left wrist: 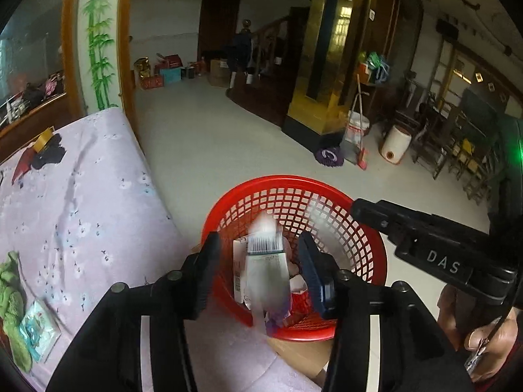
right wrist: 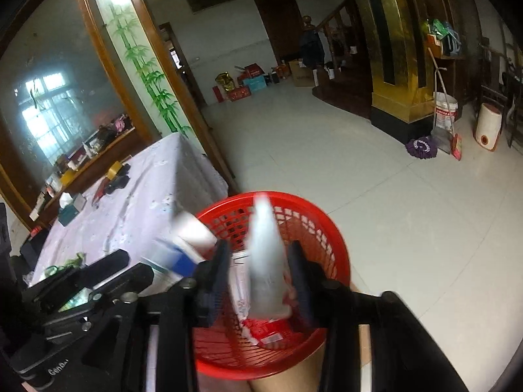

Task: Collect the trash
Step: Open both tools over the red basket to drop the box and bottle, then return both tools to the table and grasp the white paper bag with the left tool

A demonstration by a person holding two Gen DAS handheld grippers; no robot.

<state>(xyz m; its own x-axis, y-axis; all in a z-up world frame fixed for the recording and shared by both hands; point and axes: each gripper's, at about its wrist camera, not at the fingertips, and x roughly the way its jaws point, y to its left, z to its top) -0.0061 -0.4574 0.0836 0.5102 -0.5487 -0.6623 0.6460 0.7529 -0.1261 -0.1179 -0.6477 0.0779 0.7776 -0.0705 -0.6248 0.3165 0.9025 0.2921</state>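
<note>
Red mesh basket (left wrist: pixel 369 245) just beside lilac-clothed table (left wrist: pixel 81 196). Over basket: left gripper (left wrist: pixel 258 271), jaws parted, blurred light cardboard carton (left wrist: pixel 264 261) loose between; right gripper (right wrist: pixel 258 271), parted around pale soft wrapper (right wrist: pixel 266 261). Probably crushable; best pinched mid-body.

Both wrist views close above red basket (left wrist: pixel 366 228) (right wrist: pixel 330 245), angled down; share table (left wrist: pixel 81 196) (right wrist: pixel 147 189), floor.

Glossy red plastic mesh basket (left wrist: pixel 327 196), cloth-covered table (left wrist: pixel 81 196)
</note>
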